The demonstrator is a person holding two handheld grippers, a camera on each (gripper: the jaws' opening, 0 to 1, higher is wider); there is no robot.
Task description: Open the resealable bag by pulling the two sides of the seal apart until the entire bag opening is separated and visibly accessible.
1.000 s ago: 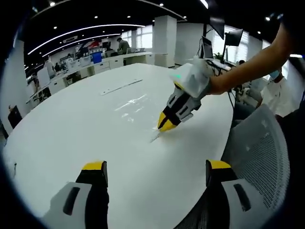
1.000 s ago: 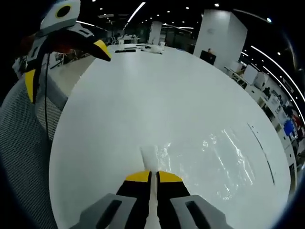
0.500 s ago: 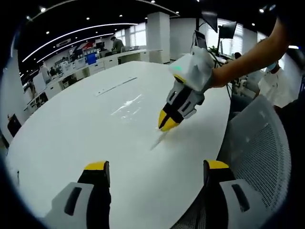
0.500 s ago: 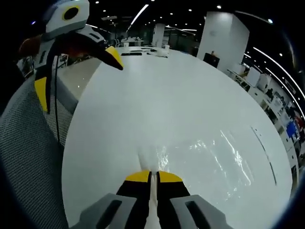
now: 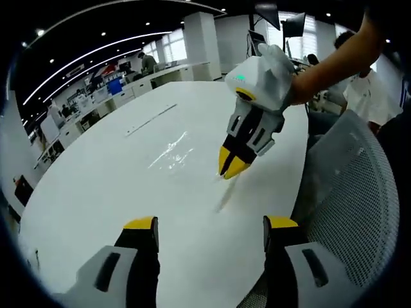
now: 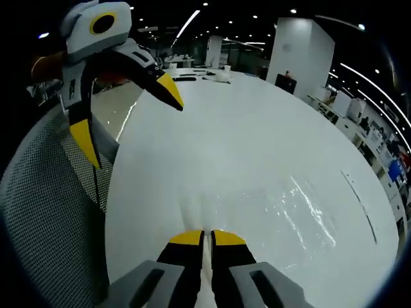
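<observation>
Pinching the clear resealable bag [image 6: 282, 208] at its near edge, right gripper [image 6: 203, 239] has jaws together on the plastic. Bag lies flat on the white table [image 5: 96, 173]. Left gripper [image 5: 209, 226] hovers near, jaws apart, nothing between them.

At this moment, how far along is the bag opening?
Done: the right gripper is shut on an edge of the clear resealable bag, which lies flat on the white table. In hand: the left gripper hangs open, off the bag. Left: gripping the other side and pulling the seal apart.
</observation>
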